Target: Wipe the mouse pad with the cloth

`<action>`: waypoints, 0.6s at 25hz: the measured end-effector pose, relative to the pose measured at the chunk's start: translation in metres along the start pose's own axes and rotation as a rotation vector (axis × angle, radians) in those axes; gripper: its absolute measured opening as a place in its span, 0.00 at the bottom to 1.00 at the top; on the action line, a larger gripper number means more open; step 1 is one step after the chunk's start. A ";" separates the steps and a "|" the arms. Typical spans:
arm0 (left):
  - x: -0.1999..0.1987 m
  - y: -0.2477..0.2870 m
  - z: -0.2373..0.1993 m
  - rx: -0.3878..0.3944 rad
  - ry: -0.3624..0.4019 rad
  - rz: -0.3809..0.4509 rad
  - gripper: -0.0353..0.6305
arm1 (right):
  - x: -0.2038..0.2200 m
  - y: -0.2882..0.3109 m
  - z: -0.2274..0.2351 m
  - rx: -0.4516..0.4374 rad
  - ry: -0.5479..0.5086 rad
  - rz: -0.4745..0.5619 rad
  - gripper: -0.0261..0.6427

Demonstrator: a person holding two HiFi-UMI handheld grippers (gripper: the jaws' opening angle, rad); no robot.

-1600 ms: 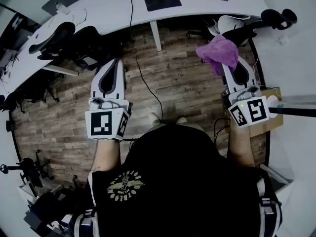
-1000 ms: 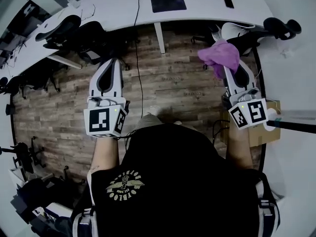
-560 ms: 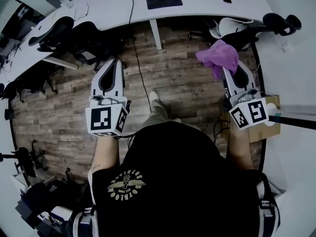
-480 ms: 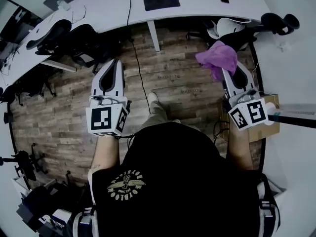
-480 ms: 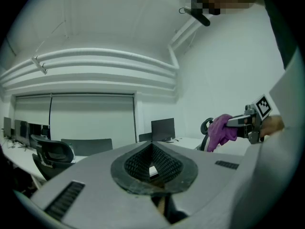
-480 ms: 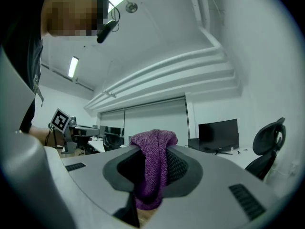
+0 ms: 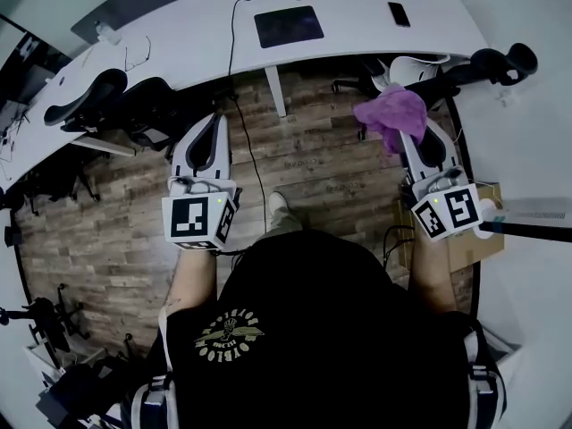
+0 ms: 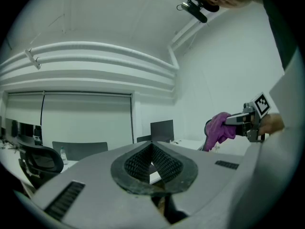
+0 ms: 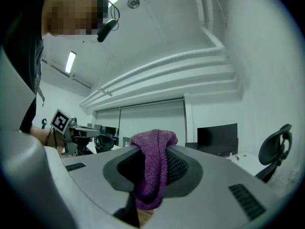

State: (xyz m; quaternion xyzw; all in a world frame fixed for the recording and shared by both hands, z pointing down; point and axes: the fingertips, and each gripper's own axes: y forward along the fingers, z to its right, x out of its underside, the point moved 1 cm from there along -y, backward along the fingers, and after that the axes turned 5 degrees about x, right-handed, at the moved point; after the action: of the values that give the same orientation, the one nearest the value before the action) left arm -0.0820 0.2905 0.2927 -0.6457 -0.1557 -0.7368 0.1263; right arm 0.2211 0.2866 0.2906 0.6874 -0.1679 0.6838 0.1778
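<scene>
The dark mouse pad [image 7: 289,26] lies on the long white desk [image 7: 349,34] at the top of the head view, well ahead of both grippers. My right gripper [image 7: 405,125] is held over the wooden floor, shut on a purple cloth [image 7: 392,113] that bunches over its tips. In the right gripper view the cloth [image 9: 152,168] hangs down between the jaws of that gripper [image 9: 155,147]. My left gripper [image 7: 214,121] is at the left, level with the right one, shut with nothing in it [image 8: 152,146]. The left gripper view shows the cloth [image 8: 219,128] off to the right.
A black phone [image 7: 399,13] lies on the desk right of the pad. A cable [image 7: 239,88] drops from the desk to the floor. Office chairs [image 7: 98,101] stand at the left and right [image 7: 465,61]. A cardboard box [image 7: 469,239] sits by my right arm.
The desk and mouse pad have come a little nearer in the head view. Both grippers stay raised side by side, and the cloth remains held in the right one.
</scene>
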 end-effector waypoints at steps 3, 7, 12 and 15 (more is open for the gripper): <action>0.002 0.015 -0.020 0.002 -0.001 -0.003 0.06 | -0.001 0.024 -0.001 0.001 0.000 -0.002 0.17; 0.005 0.031 -0.046 0.000 -0.001 -0.006 0.06 | 0.004 0.051 -0.005 0.001 0.005 -0.020 0.17; 0.015 0.051 -0.077 0.007 -0.012 -0.029 0.06 | 0.013 0.087 -0.009 0.005 0.019 -0.056 0.17; 0.027 0.058 -0.093 0.007 -0.025 -0.044 0.06 | 0.017 0.107 -0.015 -0.002 0.014 -0.070 0.17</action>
State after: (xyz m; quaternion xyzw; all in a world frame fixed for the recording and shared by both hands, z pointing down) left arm -0.1480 0.2005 0.3119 -0.6509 -0.1738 -0.7307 0.1102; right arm 0.1574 0.2001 0.3090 0.6879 -0.1430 0.6819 0.2034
